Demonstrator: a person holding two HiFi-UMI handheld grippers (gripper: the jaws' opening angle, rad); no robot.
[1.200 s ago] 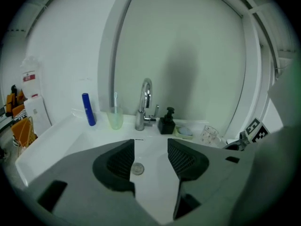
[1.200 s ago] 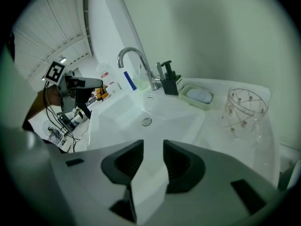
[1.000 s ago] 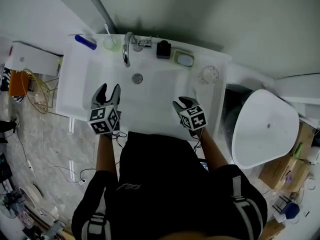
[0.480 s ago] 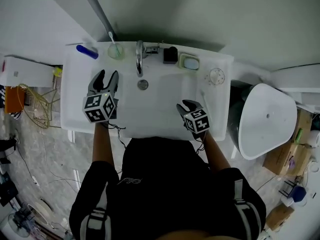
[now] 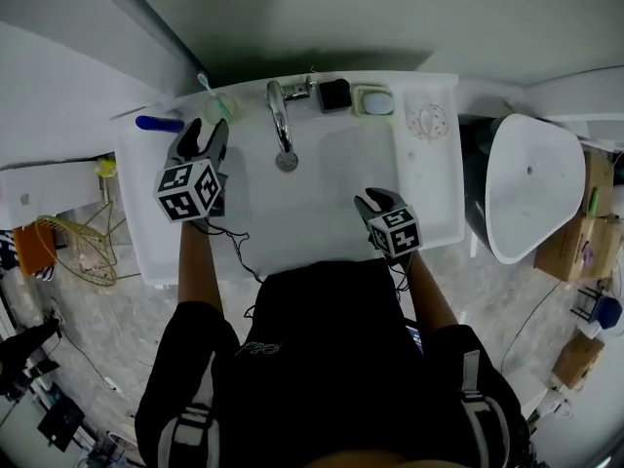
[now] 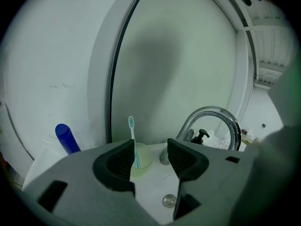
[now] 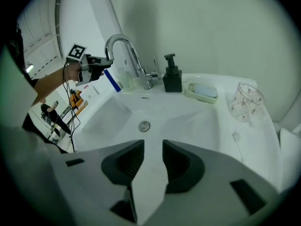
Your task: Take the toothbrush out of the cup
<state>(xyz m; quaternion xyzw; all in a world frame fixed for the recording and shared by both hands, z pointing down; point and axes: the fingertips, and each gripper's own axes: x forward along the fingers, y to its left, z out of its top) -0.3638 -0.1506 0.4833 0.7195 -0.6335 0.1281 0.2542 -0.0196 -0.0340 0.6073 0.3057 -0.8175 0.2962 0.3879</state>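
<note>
A pale green cup [image 5: 222, 106] stands on the back left corner of the white sink [image 5: 429, 213], left of the faucet. A teal and white toothbrush [image 5: 205, 83] stands upright in it, head up. In the left gripper view the toothbrush [image 6: 132, 134] and cup [image 6: 144, 157] show just beyond the left jaw, a short way ahead. My left gripper [image 5: 205, 133] hovers over the basin's back left, open, nothing between its pads [image 6: 149, 158]. My right gripper [image 5: 375, 199] is open and empty over the basin's front right, its jaws [image 7: 154, 160] a little apart.
A blue bottle [image 5: 159, 123] lies left of the cup. A chrome faucet [image 5: 281, 115], black soap dispenser [image 5: 334, 95], soap dish [image 5: 373, 100] and clear holder [image 5: 427, 121] line the sink's back. The drain [image 5: 286, 162] is mid-basin. A toilet [image 5: 531, 188] stands right.
My left gripper has moved forward and now sits close in front of the cup. The right gripper has stayed near the sink's front edge.
</note>
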